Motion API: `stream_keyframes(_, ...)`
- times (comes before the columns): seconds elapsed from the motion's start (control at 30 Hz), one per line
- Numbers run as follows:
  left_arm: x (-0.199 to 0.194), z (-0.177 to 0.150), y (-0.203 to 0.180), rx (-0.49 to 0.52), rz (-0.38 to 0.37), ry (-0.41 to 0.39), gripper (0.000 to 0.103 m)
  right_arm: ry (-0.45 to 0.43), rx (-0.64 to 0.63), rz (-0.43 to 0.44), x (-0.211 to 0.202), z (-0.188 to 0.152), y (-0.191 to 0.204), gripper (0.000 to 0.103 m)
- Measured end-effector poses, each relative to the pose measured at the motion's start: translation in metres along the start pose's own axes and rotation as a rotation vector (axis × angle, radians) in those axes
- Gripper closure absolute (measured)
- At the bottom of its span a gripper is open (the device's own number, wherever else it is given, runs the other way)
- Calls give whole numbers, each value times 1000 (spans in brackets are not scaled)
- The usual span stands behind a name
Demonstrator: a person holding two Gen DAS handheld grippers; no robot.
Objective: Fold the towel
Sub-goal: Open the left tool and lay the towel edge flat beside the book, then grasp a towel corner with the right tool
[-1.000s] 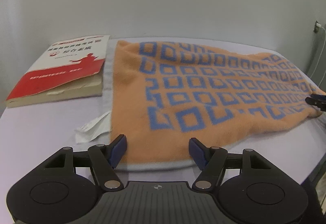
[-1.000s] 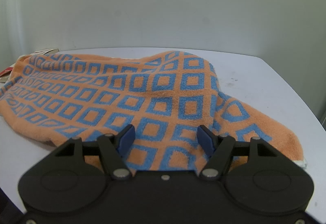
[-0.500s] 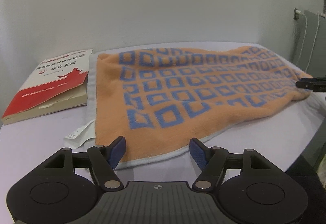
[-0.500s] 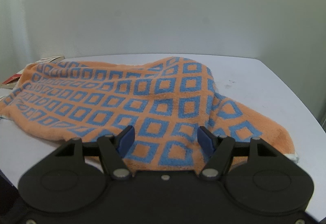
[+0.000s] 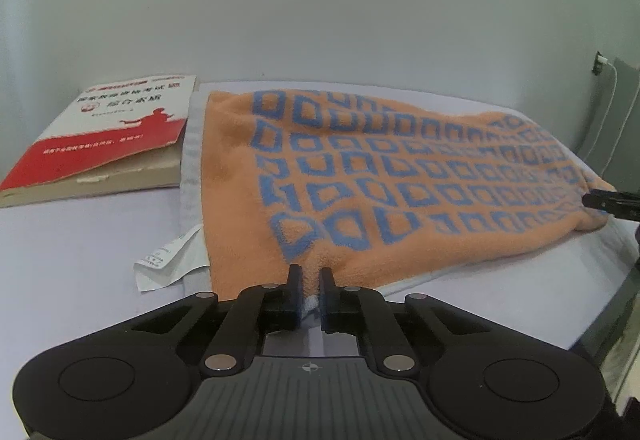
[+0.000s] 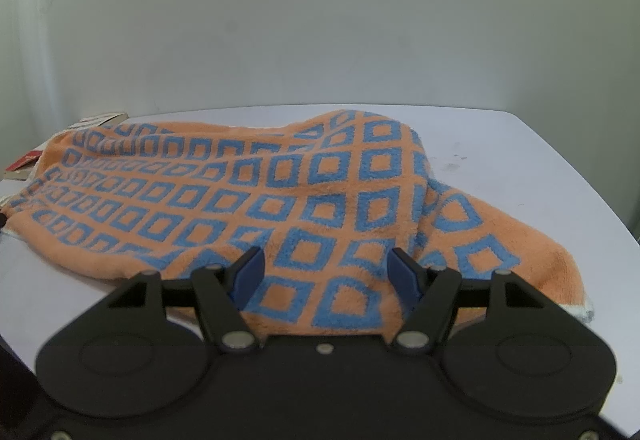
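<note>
**Orange towel, near edge pinched at the left**

We list one towel (image 5: 400, 192), orange with blue square outlines and a pale border, lying spread along the white table (image 5: 80, 260) with humps and wrinkles toward its right end. We note the left gripper (image 5: 310, 282) with its jaws drawn nearly together on the towel's near edge, a tuft of pale hem showing in the narrow gap between them. We note the right gripper (image 6: 327, 272) over the towel's opposite end, jaws spread wide, blue pads to either side of the cloth and holding nothing; whether they touch the pile we cannot tell.

Also on the table: one paperback book (image 5: 104, 136), red and white cover, just beside the towel's far left border; one white paper tag (image 5: 168, 260) lying at the towel's left edge. A white cable (image 5: 612, 112) hangs on the wall at the far right.
</note>
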State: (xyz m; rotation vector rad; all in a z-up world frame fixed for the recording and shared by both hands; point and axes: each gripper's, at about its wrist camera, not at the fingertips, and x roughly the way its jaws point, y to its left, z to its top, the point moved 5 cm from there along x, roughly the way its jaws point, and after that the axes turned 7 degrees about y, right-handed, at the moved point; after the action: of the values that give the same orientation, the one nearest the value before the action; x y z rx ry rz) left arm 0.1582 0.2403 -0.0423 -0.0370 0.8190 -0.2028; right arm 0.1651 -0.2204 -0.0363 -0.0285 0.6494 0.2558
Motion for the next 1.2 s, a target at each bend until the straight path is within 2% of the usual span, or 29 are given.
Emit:
stream_keyframes(0.27,-28,-10,4,1,-63,21,97,-29,10,-26,-16,8,-14,37)
stream_keyframes(0.4,-31,-14,3,34,-42,38,93,-49,17,-75,-27,14,-31,37)
stream_keyframes(0.47,-30,-8,-1,42,-44,12,87,-53,41,-107,-31,16,-45,37)
stream_keyframes(0.53,-24,4,-9,30,-77,-24,71,-57,65,-140,-36,17,-59,37)
stream_keyframes(0.7,-8,32,-27,1,-160,-112,44,-29,130,-199,-39,8,-91,37)
stream_keyframes(0.83,5,55,-42,-22,-226,-183,36,8,176,-216,-30,-5,-108,37)
stream_keyframes(0.9,11,66,-49,-34,-259,-219,33,21,189,-198,-26,-9,-111,41)
stream_keyframes(1.0,27,85,-63,-58,-317,-256,29,29,197,-166,-24,-11,-111,71)
stream_keyframes(1.03,32,88,-66,-63,-325,-255,28,24,194,-161,-26,-10,-109,90)
stream_keyframes(1.13,54,98,-81,-64,-341,-240,28,-24,134,-151,-44,-3,-96,92)
stream_keyframes(1.2,66,101,-92,-37,-309,-232,27,-52,83,-160,-57,1,-87,92)
